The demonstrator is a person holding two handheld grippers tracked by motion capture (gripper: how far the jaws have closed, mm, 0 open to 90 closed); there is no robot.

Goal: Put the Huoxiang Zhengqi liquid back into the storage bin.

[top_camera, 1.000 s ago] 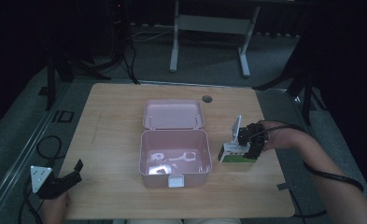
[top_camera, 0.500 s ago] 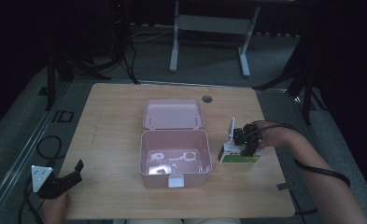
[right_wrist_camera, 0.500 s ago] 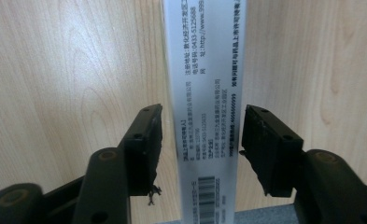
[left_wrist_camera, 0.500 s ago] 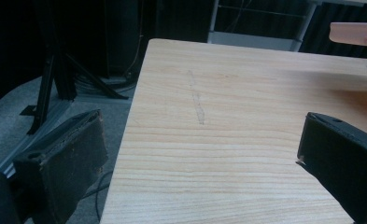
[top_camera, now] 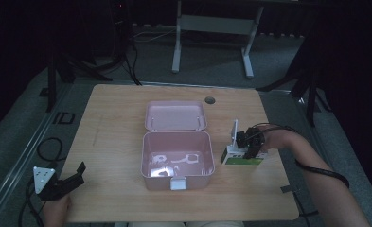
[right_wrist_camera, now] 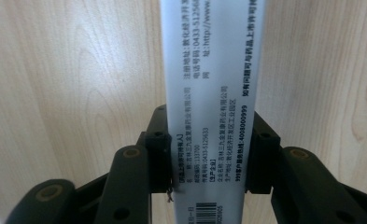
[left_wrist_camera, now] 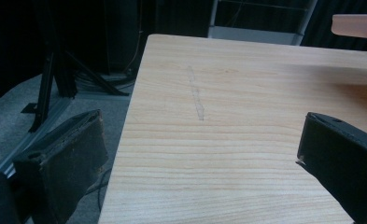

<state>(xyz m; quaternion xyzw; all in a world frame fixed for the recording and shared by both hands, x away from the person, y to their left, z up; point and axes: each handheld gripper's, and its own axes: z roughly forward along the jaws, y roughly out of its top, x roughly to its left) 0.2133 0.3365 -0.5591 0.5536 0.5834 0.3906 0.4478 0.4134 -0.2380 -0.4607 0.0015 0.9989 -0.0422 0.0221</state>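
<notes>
Gripping medicine carton (top_camera: pixel 242 159) with right gripper (top_camera: pixel 248 147), jaws just closing, now clamped on carton's white sides; carton rests on table (top_camera: pixel 117 123) just right of open pink box (top_camera: pixel 176 163). We lift straight, keep it level, clear box wall. Left gripper (top_camera: pixel 70 180) gapes, idle

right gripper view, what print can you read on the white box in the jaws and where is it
All on the white face of the medicine box clamped in the right gripper:
"0433-5125633" beside small Chinese print, low on the left column.
"4008000999" at the end of a bold Chinese line, right column.
"http://www" at the top, cut off.
A barcode at the bottom edge, its digits too blurred.
The remaining small Chinese lines are too fine to read surely.
</notes>
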